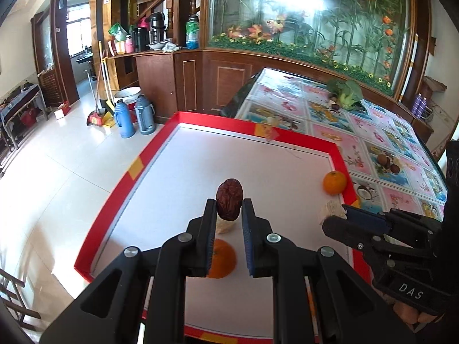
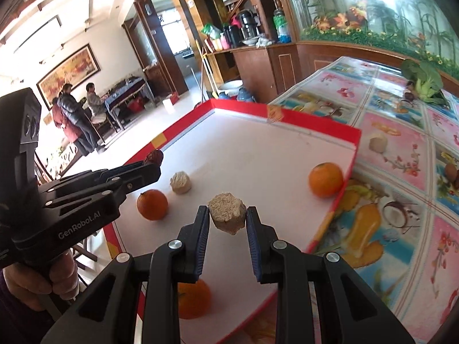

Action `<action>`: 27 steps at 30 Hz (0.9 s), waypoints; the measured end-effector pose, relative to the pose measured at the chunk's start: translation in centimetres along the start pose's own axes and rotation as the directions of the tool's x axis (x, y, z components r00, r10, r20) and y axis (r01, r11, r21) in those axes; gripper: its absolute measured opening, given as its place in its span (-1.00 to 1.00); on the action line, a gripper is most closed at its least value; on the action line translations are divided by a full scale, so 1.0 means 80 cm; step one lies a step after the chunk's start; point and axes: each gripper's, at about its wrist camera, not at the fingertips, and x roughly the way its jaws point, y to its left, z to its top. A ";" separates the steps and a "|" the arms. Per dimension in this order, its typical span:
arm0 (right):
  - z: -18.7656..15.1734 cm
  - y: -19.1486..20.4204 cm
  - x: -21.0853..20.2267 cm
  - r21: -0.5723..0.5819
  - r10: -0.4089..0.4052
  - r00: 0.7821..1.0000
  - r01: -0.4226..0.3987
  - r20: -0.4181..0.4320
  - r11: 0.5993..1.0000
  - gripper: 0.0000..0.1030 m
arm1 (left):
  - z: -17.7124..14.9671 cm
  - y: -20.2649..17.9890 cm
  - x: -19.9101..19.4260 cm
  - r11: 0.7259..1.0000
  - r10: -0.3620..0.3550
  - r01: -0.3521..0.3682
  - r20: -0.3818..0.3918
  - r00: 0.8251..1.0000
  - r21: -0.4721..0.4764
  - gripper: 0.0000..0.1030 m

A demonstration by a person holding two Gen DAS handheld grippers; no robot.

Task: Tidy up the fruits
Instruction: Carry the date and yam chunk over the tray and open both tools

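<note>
A wrinkled dark-red date (image 1: 229,199) was gripped in the left tongs (image 1: 229,209), and a rough beige cube (image 2: 227,213) was pinched in the right tongs (image 2: 226,218), both held above a white board (image 1: 258,166) with a red border. Three oranges (image 2: 326,179) and another beige cube (image 2: 180,182) were seen on the board. The bench (image 2: 401,132) was covered with a floral cloth, and a tiled floor (image 1: 57,154) and wooden cabinets (image 1: 200,80) were seen beyond.

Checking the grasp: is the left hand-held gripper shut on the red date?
Shut: the left hand-held gripper pinches the red date between both pads, lifted above the tray.
</note>
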 end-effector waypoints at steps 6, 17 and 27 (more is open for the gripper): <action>-0.006 0.018 0.010 -0.045 -0.025 0.999 0.024 -0.028 0.999 -0.51 | -0.013 0.013 0.002 1.000 0.016 -0.016 -0.016 1.000 -0.005 -0.62; -0.011 0.030 0.003 -0.093 -0.046 0.999 0.045 -0.014 0.995 -0.19 | -0.020 0.023 -0.006 0.999 0.045 -0.046 -0.015 0.999 -0.016 -0.62; -0.010 -0.012 -0.030 -0.004 -0.096 0.992 0.097 0.076 0.995 0.00 | -0.020 0.017 -0.016 0.997 0.065 -0.065 0.014 0.998 -0.028 0.41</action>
